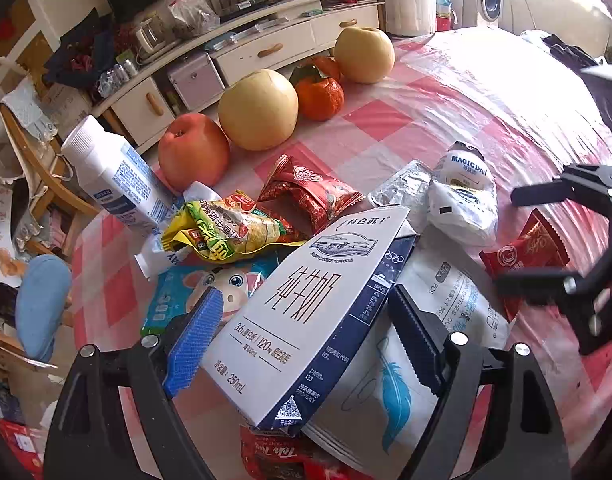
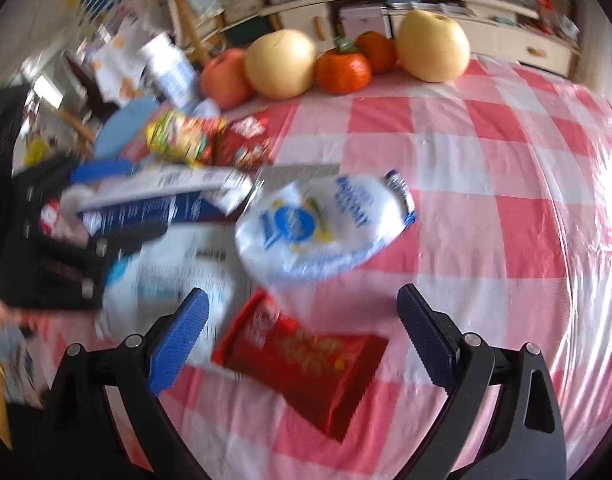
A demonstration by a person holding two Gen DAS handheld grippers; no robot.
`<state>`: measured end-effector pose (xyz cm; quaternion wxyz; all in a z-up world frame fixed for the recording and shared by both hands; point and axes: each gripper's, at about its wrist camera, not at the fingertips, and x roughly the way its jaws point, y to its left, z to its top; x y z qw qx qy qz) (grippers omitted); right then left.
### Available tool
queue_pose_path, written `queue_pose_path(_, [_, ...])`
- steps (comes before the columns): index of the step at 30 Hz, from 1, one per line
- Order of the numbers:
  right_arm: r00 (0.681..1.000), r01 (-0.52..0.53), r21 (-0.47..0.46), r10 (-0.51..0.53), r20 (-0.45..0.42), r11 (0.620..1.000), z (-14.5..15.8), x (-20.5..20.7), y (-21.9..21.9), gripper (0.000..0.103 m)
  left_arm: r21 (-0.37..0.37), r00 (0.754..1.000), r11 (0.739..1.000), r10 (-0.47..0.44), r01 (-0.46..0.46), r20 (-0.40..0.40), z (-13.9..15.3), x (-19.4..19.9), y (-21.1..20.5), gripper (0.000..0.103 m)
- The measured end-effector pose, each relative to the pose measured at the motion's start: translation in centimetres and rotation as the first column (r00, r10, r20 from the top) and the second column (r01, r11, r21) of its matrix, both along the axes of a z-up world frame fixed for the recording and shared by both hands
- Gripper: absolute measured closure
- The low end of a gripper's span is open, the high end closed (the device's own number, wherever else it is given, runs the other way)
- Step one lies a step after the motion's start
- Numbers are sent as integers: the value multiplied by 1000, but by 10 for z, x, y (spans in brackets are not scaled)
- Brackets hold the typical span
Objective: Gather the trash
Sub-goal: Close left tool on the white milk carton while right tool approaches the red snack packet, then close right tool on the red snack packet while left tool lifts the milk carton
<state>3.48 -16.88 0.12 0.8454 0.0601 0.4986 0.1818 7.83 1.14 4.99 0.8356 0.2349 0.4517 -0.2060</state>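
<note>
Tablecloth [image 1: 445, 92] in pink and white checks, strewn with trash beside a row of fruit.

Largest of the litter, a white and navy milk carton [image 1: 306, 312] lies tilted across a white pouch [image 1: 389, 392], held between the left gripper [image 1: 306, 344] pads, jaws wide and clamped on its sides. Around it sit a white crumpled bag [image 2: 317, 228], yellow snack wrapper [image 1: 226, 232] and red candy wrappers [image 1: 317, 192]. The right gripper [image 2: 304, 328] hangs apart, empty, over a flat red packet [image 2: 306, 368].
</note>
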Motion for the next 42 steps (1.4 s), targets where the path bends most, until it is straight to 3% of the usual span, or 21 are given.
queue_pose_path(3, [998,-57,-53,58,12,997,-1,-11,7,7,-20,1000,1000,4,-5,-27,-5,3,0,8])
queue_pose_path(14, [989,-135,-158,141,32,978,-6,-33,18,8,-85,996,995,52,-58,-67,-12,20,-6,8])
queue_pose_path(17, [986,-153,-180,164,43,972,-4,-38,21,21,-103,994,993,54,-63,-91,-13,25,-8,8])
queue_pose_path(21, [985,-158,-186,169,46,970,-2,-38,21,27,-97,991,993,51,-63,-121,-16,24,-12,9])
queue_pose_path(28, [973,-201,-218,220,64,955,0,-46,29,33,-130,981,988,62,-87,-183,-9,16,-10,25])
queue_pose_path(31, [971,-199,-239,224,79,950,1,-47,32,31,-135,981,986,76,-102,-181,-7,13,-7,30])
queue_pose_path(33, [972,-188,-252,216,89,949,1,-45,33,24,-152,979,981,95,-124,-183,-6,11,-2,33])
queue_pose_path(35, [971,-186,-257,217,98,948,0,-44,34,23,-169,978,976,110,-140,-179,-3,9,3,43])
queue_pose_path(38, [968,-193,-261,227,108,946,0,-43,36,23,-219,968,957,149,-192,-200,1,8,15,45])
queue_pose_path(42, [968,-202,-236,231,101,951,-2,-43,36,24,-222,965,950,176,-218,-195,2,1,21,46])
